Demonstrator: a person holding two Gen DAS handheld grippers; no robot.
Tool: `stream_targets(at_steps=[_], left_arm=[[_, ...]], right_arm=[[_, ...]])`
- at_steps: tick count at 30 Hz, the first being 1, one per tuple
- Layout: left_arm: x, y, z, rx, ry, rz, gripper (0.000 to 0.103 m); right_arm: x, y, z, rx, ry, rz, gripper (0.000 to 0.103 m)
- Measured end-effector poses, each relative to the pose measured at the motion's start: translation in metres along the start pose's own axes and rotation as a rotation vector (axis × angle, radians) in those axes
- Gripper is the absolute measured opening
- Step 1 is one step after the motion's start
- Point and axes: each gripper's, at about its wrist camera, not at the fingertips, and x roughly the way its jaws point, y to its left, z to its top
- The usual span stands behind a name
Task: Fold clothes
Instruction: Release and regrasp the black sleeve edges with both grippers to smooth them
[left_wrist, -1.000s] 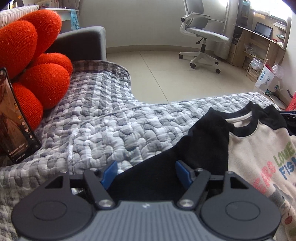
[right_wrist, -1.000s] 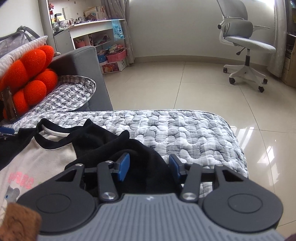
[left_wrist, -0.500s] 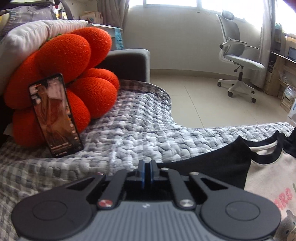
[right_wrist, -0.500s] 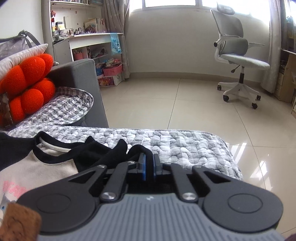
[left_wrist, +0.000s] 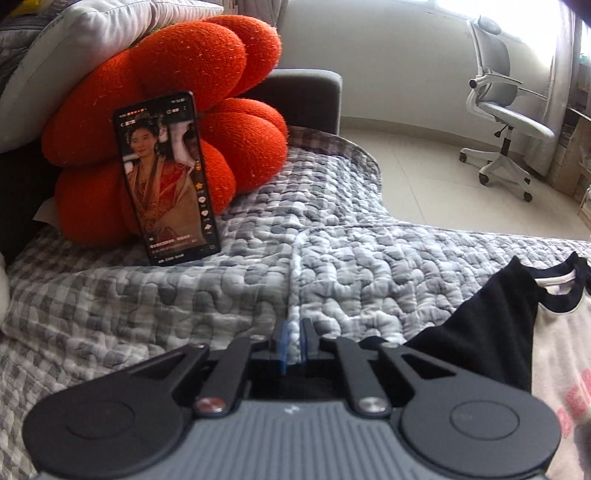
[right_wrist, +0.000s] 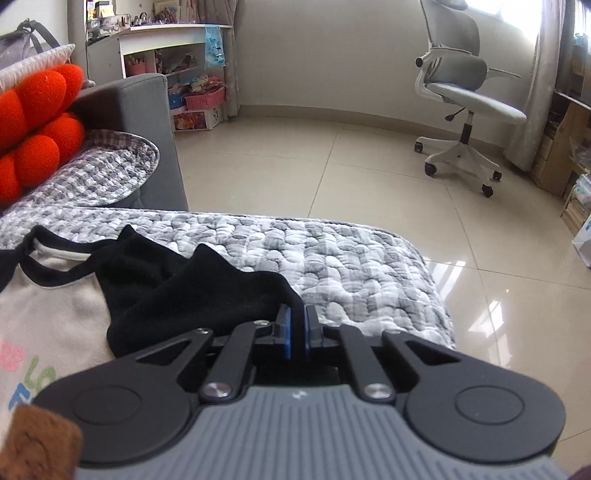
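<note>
Right wrist: fingers (right_wrist: 297, 334) clamped on black sleeve (right_wrist: 207, 291) | left fingers (left_wrist: 291, 343) opening, nothing seen between | shirt (left_wrist: 561, 354) judged soft, limp; best taken at sleeve edges.

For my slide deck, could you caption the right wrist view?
Right gripper pinching the shirt's black sleeve on a quilted sofa cover.

Coloured letters on the shirt (right_wrist: 48, 317) are cut off, unreadable.

Bright daylight floods in from a window (left_wrist: 524, 14) at 1 o'clock, blown out white. Glare streaks the glossy floor tiles (right_wrist: 491, 306) at 3 o'clock. Fisheye bending curves the edges; corners darken; slight motion blur.
</note>
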Motion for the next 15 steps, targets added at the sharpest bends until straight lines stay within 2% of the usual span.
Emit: stream_targets(at_steps=[2, 4, 5, 7, 8, 9, 10, 11, 15], left_arm=[[-0.001, -0.007, 0.003, 0.013, -0.017, -0.041, 0.053], [-0.001, -0.015, 0.005, 0.029, -0.025, -0.099, 0.063], [0.0, -0.02, 0.007, 0.036, -0.028, -0.13, 0.065], [0.003, -0.03, 0.009, 0.047, -0.022, -0.188, 0.071], [0.006, -0.036, 0.01, 0.056, -0.018, -0.214, 0.074], [0.009, -0.044, 0.011, 0.067, -0.014, -0.239, 0.075], [0.012, -0.051, 0.012, 0.08, -0.011, -0.26, 0.077], [0.015, -0.057, 0.013, 0.094, -0.008, -0.278, 0.078], [0.03, -0.078, 0.013, 0.128, 0.02, -0.307, 0.078]], right_arm=[[-0.004, -0.004, -0.002, 0.009, 0.01, 0.004, 0.008], [-0.009, -0.008, -0.001, 0.029, 0.011, 0.014, 0.009], [-0.013, -0.009, 0.0, 0.034, 0.0, 0.02, 0.018], [-0.019, -0.009, 0.004, 0.033, -0.029, 0.023, 0.02], [-0.022, -0.007, 0.007, 0.023, -0.045, 0.022, 0.024], [-0.024, -0.004, 0.011, 0.017, -0.061, 0.033, 0.031], [-0.026, -0.001, 0.014, 0.012, -0.077, 0.046, 0.049], [-0.026, 0.003, 0.017, 0.007, -0.087, 0.069, 0.056], [-0.015, 0.025, 0.028, -0.029, -0.092, 0.166, 0.056]])
